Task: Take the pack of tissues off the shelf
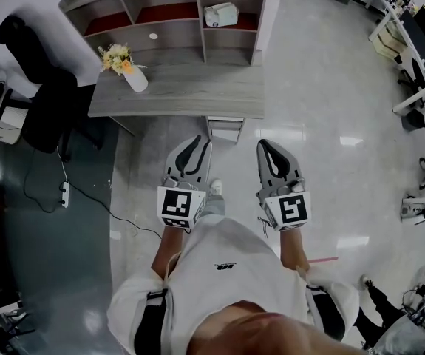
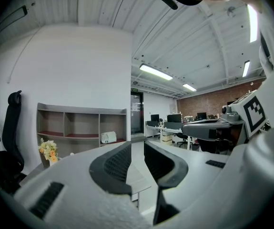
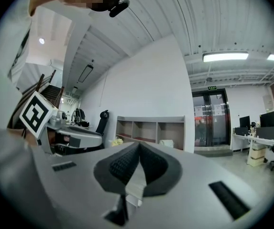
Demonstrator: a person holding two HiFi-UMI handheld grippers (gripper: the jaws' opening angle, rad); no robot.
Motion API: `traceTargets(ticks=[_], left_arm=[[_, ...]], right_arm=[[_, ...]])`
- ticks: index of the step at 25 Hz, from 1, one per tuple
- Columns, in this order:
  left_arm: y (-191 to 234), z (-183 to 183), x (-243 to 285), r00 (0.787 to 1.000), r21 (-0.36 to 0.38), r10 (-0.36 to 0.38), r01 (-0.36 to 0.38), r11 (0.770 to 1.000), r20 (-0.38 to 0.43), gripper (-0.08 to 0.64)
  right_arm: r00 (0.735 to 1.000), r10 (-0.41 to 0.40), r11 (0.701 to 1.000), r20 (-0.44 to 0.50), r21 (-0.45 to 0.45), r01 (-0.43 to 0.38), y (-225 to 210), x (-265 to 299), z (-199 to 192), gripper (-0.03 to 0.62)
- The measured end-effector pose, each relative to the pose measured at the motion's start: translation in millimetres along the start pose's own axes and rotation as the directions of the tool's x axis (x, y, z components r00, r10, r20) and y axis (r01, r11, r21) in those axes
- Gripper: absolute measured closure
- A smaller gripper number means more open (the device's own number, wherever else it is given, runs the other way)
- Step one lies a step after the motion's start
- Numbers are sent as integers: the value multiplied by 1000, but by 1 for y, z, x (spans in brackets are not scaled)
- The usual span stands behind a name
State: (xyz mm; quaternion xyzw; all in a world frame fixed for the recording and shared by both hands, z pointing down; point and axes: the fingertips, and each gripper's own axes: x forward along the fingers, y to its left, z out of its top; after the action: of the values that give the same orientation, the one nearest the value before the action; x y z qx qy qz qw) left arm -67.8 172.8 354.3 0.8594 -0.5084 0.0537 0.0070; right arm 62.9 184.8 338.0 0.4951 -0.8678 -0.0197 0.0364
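Observation:
The white pack of tissues [image 1: 221, 14] lies in the right compartment of the grey shelf [image 1: 168, 2] against the far wall, on its red-lined board. It is small in the left gripper view as the tissues [image 2: 108, 137] and in the right gripper view as the tissues [image 3: 167, 143]. Both grippers are held at waist height, well short of the shelf, with a table between. My left gripper [image 1: 195, 143] [image 2: 137, 147] has its jaws apart with nothing between them. My right gripper [image 1: 269, 146] [image 3: 139, 149] has its jaws closed tip to tip and holds nothing.
A grey table [image 1: 197, 95] stands in front of the shelf, with a white vase of flowers [image 1: 127, 69] at its left end. A black office chair [image 1: 42, 87] is to the left, with a power strip [image 1: 64, 192] on the floor. Desks [image 1: 412, 35] line the right side.

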Motion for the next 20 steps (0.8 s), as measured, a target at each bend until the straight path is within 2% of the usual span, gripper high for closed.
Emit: traceTargets(ticks=[4,7,10,14,20], left_arm=[[19,3,29,1000,8,-18,18,1000,3,463],[36,5,47,1000,2,-27,27,1000,5,463],[51,5,64,999,-3,-34,35,999,3,463],[71,5,87,999,1,-54,54,999,5,463],[99,1,119,998,6,-65,65,998,5,463]], right_arm=[[1000,-19,1000,-6,1,19,-14,31,0,566],[999,-26,1000,30,4,25,-19,56,3,566],[999,-42,999,-17,-2,42,-27,76,-2,566],[998,-53,999,20,-10,53,-35,105,-1,566],[997,-68,997,29,-26,69,-46,144,0,566]])
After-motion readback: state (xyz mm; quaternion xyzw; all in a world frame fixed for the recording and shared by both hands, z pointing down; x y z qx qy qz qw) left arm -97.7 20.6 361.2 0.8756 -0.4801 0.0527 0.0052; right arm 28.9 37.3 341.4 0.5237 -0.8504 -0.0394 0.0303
